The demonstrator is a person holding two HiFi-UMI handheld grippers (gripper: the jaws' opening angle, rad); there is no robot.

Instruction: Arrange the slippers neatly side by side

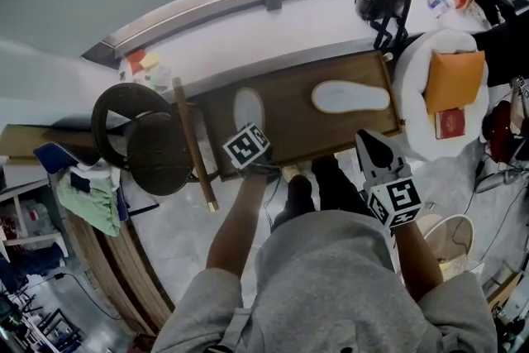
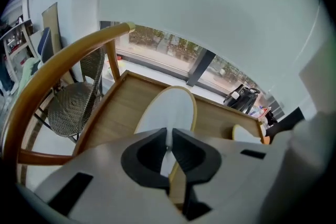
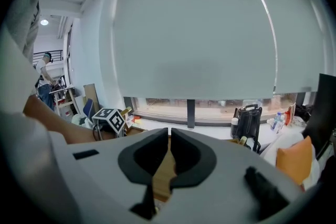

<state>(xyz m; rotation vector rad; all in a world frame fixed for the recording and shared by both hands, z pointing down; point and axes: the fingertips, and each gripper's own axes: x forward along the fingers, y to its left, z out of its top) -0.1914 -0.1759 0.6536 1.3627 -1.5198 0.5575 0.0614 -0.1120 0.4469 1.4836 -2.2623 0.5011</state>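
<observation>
Jaws of left gripper (image 2: 169, 139) tight on slipper (image 2: 170, 110)

A low wooden table (image 1: 291, 128) with a raised rim stands along the far wall, under the window. Two pale slippers with thin yellowish edges are on it, well apart. The right slipper (image 1: 350, 97) lies flat near the table's right end, its length running left to right along the top. The left slipper (image 1: 248, 110) is toward the left end and points from near to far, crosswise to the other. Whether its whole length rests on the wood cannot be told.
</observation>
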